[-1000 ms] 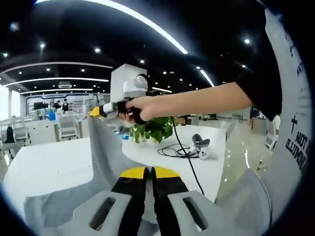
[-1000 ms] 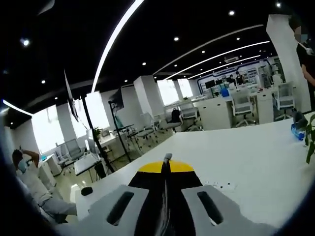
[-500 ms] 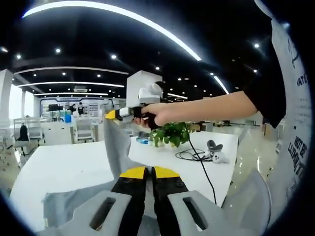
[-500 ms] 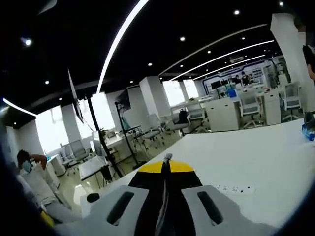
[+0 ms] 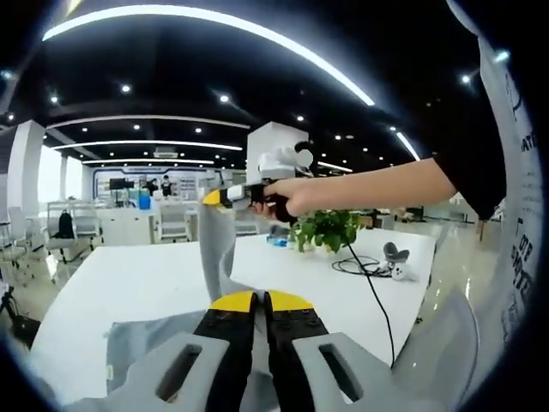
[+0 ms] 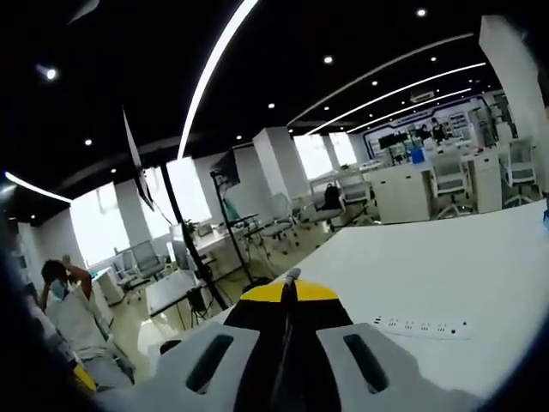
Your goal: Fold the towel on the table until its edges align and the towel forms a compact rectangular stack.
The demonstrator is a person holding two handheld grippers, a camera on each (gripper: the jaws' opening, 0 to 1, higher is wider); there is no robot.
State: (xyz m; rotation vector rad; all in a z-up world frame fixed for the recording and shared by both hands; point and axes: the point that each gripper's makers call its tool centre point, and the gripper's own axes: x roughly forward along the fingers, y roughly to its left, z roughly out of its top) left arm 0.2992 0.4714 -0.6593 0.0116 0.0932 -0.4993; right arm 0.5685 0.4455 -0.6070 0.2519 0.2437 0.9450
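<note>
We hold the grey towel (image 5: 214, 257) up off the white table (image 5: 129, 283), the left gripper (image 5: 260, 298) and right gripper (image 5: 216, 196) each clamped on a corner; if either corner slips, the edges would land misaligned.

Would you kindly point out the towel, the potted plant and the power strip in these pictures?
towel (image 5: 216, 249): left gripper view, on the raised grey strip hanging below the right gripper.
potted plant (image 5: 326, 230): left gripper view, on its green leaves.
power strip (image 6: 420, 326): right gripper view, on the middle of its white body.
</note>
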